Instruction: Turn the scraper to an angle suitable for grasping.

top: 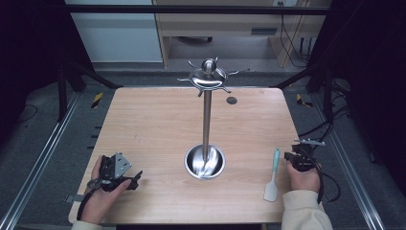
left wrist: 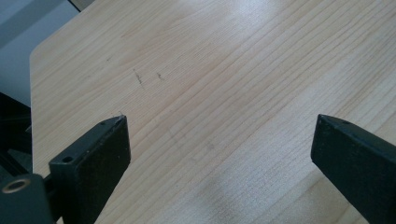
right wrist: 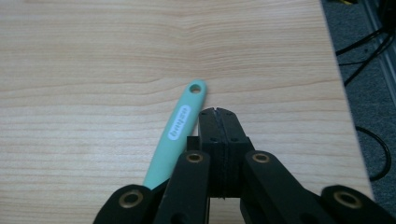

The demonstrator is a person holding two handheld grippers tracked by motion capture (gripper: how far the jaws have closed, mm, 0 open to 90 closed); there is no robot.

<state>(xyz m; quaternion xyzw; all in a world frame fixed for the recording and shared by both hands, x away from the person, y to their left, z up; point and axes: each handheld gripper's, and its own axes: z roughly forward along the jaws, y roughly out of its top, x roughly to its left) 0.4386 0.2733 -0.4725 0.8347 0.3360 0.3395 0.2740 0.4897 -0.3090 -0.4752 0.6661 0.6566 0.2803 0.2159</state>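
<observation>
spatula near table edge, beside closed right tongs

The spatula lies flat on the wooden table, to the right of the steel stand's round base and well apart from it. It has a slim mint-green handle with a small hanging hole at its end and a white oval label along its length. A pale, whitish blade sits at the opposite end, pointing toward the table's near edge, while the handle points away, toward the far side
</observation>
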